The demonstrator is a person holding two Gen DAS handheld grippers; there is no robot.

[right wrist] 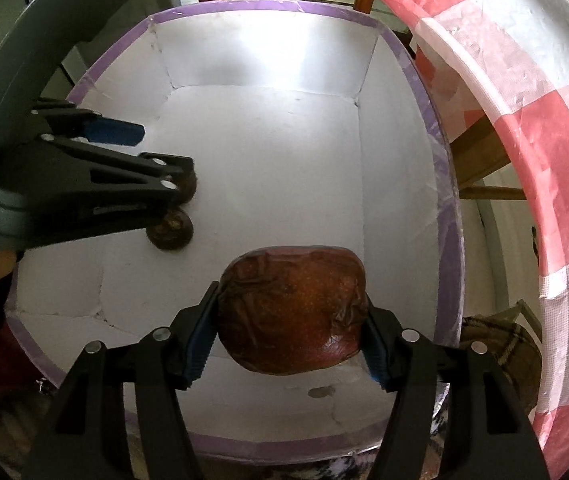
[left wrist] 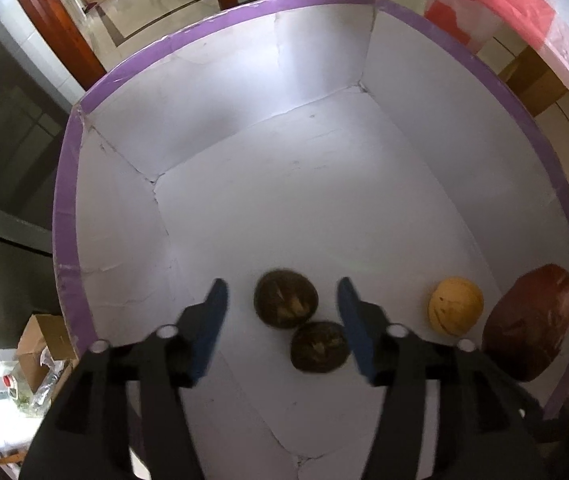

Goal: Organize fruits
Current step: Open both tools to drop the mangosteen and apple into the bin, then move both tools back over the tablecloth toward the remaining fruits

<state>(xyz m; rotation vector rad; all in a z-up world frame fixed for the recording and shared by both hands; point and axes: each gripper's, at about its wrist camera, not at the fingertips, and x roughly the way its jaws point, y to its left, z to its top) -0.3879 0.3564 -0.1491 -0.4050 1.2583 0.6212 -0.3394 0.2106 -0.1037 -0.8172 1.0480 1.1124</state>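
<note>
Nearest in the right wrist view: right gripper (right wrist: 289, 338) pointing steeply down into the purple-rimmed box (right wrist: 444, 184), jaws apparently just touching the wrinkled red-brown fruit (right wrist: 292, 308), probably to set it on the floor. Further left: left gripper (left wrist: 282, 320) spread, empty, above two dark round fruits (left wrist: 285, 299), likely just dropped. Beyond: small yellow fruit (left wrist: 455, 306), alone.

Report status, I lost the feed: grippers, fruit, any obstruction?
Left gripper open above two brown fruits. Right gripper straddles red fruit in box, grip unclear. Nothing blocking.
</note>
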